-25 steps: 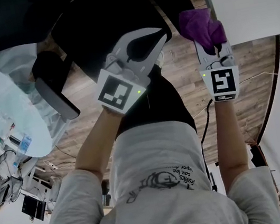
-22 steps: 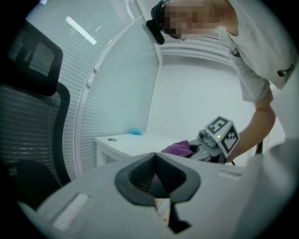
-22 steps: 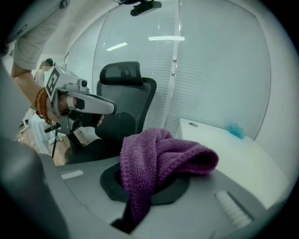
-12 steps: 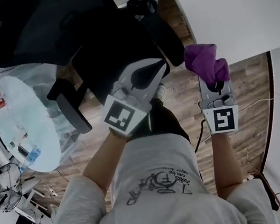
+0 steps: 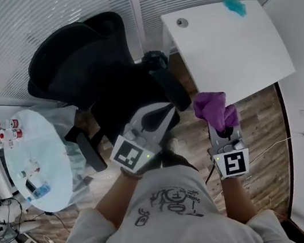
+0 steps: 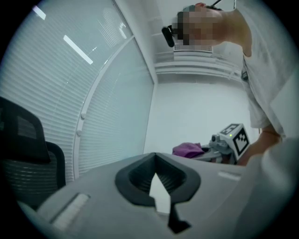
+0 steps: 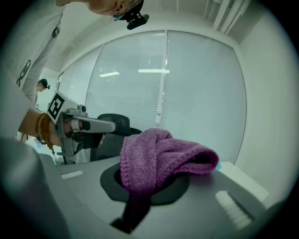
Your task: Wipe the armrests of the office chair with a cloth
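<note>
The right gripper [image 5: 225,132] [image 7: 140,196] has its fingers clenched on a crumpled purple knitted cloth [image 5: 213,110] [image 7: 159,156]. Its lower end is pinched between them. The rest bunches up above the fingertips and flops over to their right in the right gripper view.

The left gripper [image 5: 167,108] [image 6: 154,161] holds nothing. Its fingers are closed, their tips meeting in a point with only a thin wedge of light behind them.

The black mesh-backed office chair [image 5: 88,71] [image 6: 23,149] [image 7: 114,123] stands ahead of both pairs of fingers. In the head view the left fingers are over its dark seat. One padded black armrest [image 5: 171,90] lies just beyond their tips, and the other black armrest [image 5: 90,152] is well off to their left. The cloth sits just to the right of the nearer armrest and apart from it. Whether it is above or level with the pad cannot be told.

Each gripper sees the other off to its side, with the left gripper [image 7: 88,125] beside the chair back and the right gripper [image 6: 224,142] carrying the cloth [image 6: 187,149].

Beyond the right fingers is a white rectangular desk [image 5: 228,58]. A small teal object [image 5: 234,5] lies near its far edge. Wood-plank floor [image 5: 260,139] shows below the right gripper, and white slatted blinds [image 5: 63,11] run behind the chair.
</note>
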Demonstrator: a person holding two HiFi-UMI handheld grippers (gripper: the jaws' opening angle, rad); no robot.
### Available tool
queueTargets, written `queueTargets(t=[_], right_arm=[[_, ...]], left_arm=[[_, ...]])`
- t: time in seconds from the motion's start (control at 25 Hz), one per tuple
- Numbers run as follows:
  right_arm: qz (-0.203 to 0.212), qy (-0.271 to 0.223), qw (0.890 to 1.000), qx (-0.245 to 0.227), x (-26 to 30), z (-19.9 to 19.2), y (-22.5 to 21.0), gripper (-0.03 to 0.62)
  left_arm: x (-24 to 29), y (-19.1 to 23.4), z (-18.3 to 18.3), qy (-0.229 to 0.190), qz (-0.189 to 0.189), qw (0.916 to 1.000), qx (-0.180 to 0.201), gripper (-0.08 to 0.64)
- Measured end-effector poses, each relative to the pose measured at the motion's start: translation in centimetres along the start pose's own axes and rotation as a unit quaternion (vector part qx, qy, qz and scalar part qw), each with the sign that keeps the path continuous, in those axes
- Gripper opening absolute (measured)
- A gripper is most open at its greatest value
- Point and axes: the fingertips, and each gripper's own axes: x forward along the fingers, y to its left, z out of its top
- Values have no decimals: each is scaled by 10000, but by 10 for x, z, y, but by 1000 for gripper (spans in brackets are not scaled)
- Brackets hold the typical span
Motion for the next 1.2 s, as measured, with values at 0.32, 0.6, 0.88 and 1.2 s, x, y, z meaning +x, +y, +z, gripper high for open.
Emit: queueTargets(t=[0.32,0.6,0.88,1.2], right_arm=[[-128,-472,9987,141,-45,61,8,31],[59,-357,9993,-42,-58,60,16,31],[574,-417,9975,-5,-49,56,37,31],[1592,-568,9853,-240,-35,71,93,31]], left_arm=[[-17,-38,46,-84,-125,9999,17,0],[-25,-58,55,-77,-124,9998,99,-2],[-44,-56,52,-125,345,9993,112,0],[-102,-51,49,-238,1340,9907,83,0]])
